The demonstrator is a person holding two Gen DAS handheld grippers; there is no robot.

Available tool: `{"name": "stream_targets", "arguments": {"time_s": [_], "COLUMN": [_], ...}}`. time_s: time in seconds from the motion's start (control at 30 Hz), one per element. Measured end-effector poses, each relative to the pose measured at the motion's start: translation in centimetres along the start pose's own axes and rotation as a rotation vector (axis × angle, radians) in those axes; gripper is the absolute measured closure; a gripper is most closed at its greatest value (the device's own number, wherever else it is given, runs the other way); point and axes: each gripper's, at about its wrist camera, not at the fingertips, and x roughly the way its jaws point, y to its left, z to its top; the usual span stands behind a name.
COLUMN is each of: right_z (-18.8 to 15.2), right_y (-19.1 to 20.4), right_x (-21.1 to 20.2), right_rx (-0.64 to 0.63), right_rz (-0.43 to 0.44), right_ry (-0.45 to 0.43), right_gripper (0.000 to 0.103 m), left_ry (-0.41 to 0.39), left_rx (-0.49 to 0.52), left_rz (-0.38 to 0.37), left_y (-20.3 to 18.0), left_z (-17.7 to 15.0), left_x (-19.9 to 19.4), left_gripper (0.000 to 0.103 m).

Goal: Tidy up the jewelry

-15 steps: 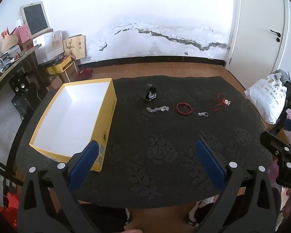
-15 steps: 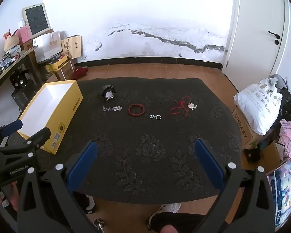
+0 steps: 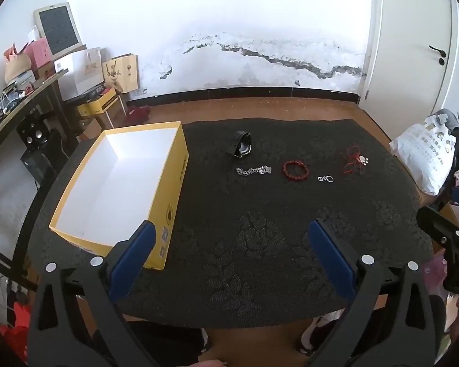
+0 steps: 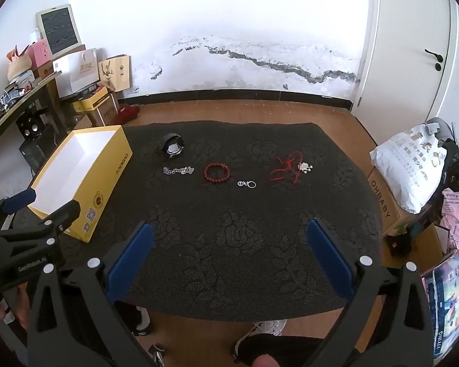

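On a dark patterned cloth lie a black watch (image 3: 242, 147) (image 4: 172, 146), a silver chain bracelet (image 3: 254, 170) (image 4: 178, 170), a red bead bracelet (image 3: 295, 169) (image 4: 217, 172), small silver rings (image 3: 325, 179) (image 4: 247, 183) and a red cord with a white charm (image 3: 353, 159) (image 4: 289, 166). An open yellow box (image 3: 174, 180) (image 4: 107, 171) with a white inside stands at the left. My left gripper (image 3: 229, 244) is open and empty near the table's front, beside the box. My right gripper (image 4: 229, 244) is open and empty, well short of the jewelry.
The cloth-covered table (image 3: 260, 260) ends close in front of both grippers. A white bag (image 4: 410, 165) and cartons stand at the right. A desk with boxes and a screen (image 3: 58, 30) stands at the left. A white door (image 4: 413, 46) is at the back right.
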Motion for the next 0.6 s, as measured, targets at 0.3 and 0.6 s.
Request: {"name": "stream_targets", "arguments": {"time_s": [0.3,0.6], "right_z": [-0.15,-0.1], "right_y": [-0.15,-0.2], "right_x": [-0.01,-0.03], "right_rx": [-0.003,-0.003], "right_rz": [0.003,0.006], "right_ry": [-0.006,-0.008], "right_gripper": [0.006,0.006], "left_ry": [-0.003,-0.002], "left_rx": [0.0,0.005], "left_rz": [-0.002,0.0], "left_y": [0.25,-0.19], "left_z": [-0.06,0.04], "left_x": [-0.05,-0.16], "left_gripper": [0.006,0.006]}}
